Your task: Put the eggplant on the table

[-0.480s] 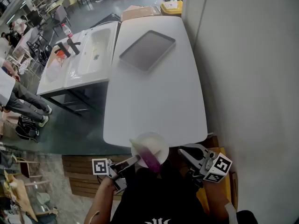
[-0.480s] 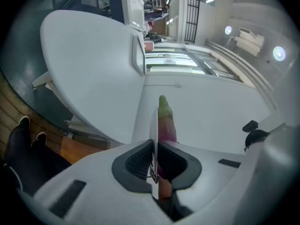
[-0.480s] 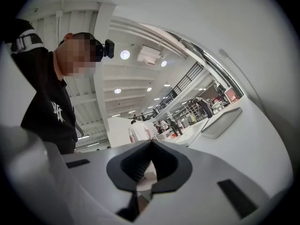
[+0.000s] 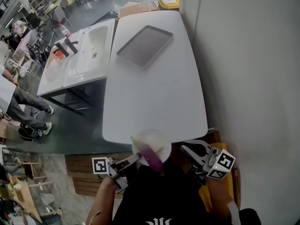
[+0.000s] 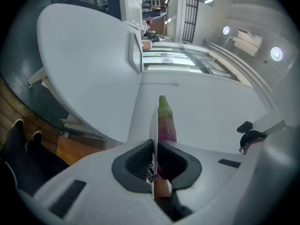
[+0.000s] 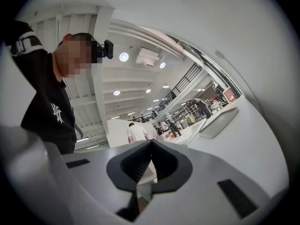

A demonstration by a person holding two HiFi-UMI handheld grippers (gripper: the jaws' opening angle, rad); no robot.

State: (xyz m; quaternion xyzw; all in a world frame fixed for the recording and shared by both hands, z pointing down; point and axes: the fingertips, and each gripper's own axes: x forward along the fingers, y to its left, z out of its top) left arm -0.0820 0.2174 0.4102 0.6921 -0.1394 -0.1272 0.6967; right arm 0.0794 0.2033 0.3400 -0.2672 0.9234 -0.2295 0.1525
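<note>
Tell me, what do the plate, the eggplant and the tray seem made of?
Plate: thin, matte white, perhaps plastic or paper. Eggplant: smooth purple fading to a green tip, maybe a plastic toy. Tray: flat dull grey, probably metal or plastic.

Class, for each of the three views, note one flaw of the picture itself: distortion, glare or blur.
Head view: wide lens bows the table edges, eggplant blurred. Left gripper view: fisheye, dark corners, ceiling lamps glare. Right gripper view: fisheye circle, black corners.
</note>
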